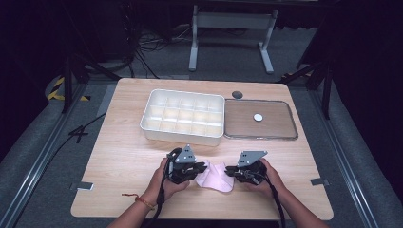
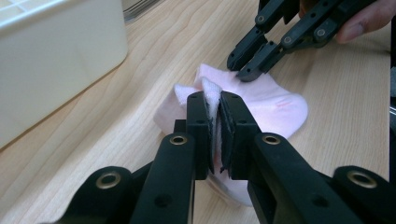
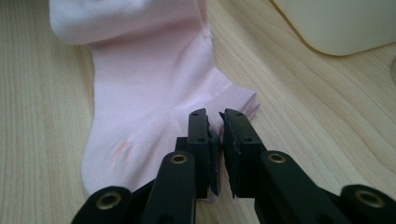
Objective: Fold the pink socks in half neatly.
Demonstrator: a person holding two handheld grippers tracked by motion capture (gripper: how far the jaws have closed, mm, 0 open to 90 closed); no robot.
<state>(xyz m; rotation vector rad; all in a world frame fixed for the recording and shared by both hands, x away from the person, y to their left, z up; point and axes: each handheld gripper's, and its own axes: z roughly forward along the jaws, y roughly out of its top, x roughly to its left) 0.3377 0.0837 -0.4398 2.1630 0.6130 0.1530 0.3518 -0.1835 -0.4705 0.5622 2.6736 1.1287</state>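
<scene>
The soft pink cotton sock (image 1: 216,176) lies flat on the pale wooden table (image 1: 119,156), between both hands. The left gripper (image 2: 213,109) pinches a fold of it tight. The right gripper (image 3: 215,122), held low, has its jaws nearly together at the sock's edge, cloth between them. A white plastic divided box (image 1: 183,116) sits close behind.

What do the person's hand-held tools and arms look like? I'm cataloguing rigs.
Both are black two-jaw devices with brass-coloured rivets: the left tool and right tool each carry a grey three-cornered plate and trail a black cable. Forearms are bare; a red-orange cord bracelet circles the left wrist.
</scene>
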